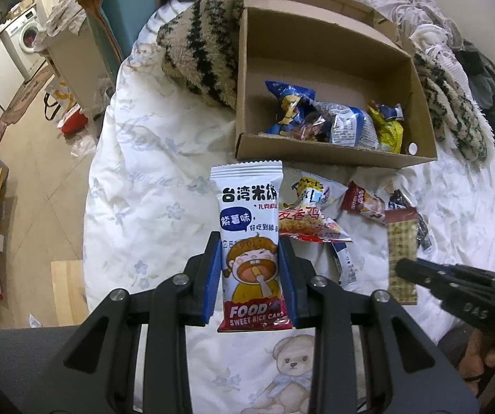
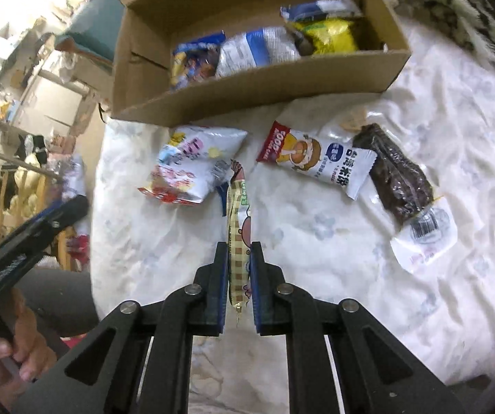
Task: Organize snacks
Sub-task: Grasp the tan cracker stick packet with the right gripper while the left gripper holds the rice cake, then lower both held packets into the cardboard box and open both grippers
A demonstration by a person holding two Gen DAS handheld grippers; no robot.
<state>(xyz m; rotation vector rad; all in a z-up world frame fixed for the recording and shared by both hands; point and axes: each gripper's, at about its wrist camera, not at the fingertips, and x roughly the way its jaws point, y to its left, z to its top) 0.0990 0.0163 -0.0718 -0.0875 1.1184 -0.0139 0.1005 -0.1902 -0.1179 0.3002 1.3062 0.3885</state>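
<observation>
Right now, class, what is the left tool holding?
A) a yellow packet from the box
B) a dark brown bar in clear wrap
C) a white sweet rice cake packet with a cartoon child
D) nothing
C: the left tool is shut on the sweet rice cake packet, held above the bedsheet.

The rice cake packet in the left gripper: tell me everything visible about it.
The rice cake packet is a glossy white plastic wrapper with a dark red bottom band reading "FOOD" and "SWEET RICE CAKE", a cartoon child eating, and Chinese text. It looks sealed, stands upright and lengthwise, held off the bedsheet between the blue pads of the left gripper, just short of the cardboard box.
</observation>
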